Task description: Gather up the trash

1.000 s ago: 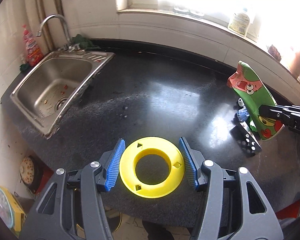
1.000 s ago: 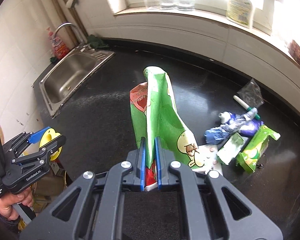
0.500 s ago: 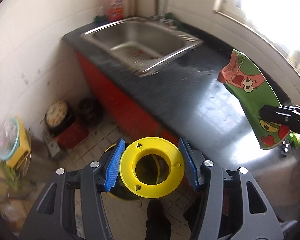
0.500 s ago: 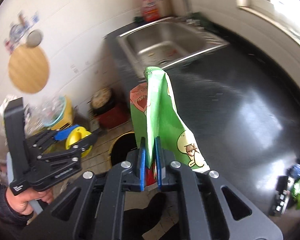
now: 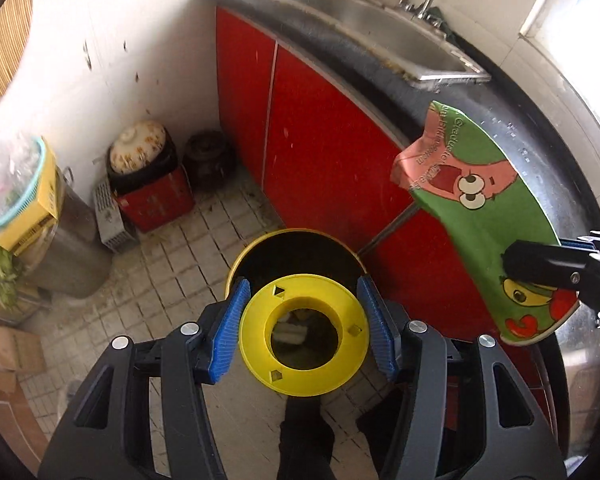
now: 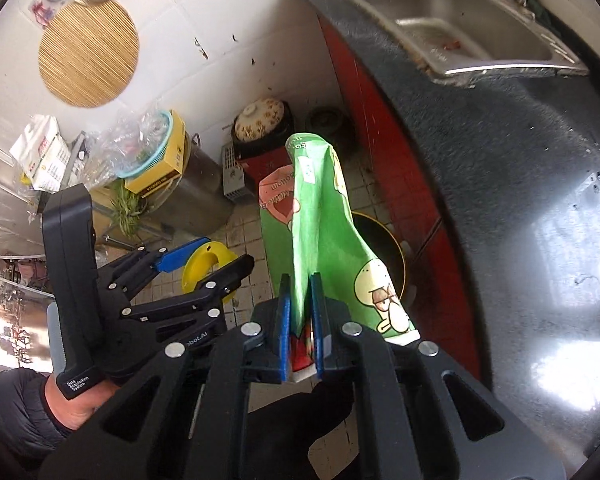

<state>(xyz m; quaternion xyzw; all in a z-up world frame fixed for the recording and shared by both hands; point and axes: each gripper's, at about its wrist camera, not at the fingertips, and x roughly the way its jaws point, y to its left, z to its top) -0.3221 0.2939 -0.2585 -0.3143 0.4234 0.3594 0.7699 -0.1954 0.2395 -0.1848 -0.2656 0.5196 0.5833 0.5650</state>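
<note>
The left gripper (image 5: 304, 332) is clamping a yellow ring (image 5: 303, 334) directly above the open bin (image 5: 260, 250) on the floor. Beside it, the right gripper (image 6: 300, 332) is pinching a green snack bag (image 6: 324, 236) (upright), hanging past the counter edge (image 6: 440, 184).

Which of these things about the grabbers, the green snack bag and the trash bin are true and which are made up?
1. The right gripper pinches the green snack bag. True.
2. The left gripper holds a blue ring. False: the ring is yellow.
3. The snack bag lies inside the bin. False: it is held in the air, outside the bin.
4. The bin stands on the tiled floor by the red cabinet. True.
</note>
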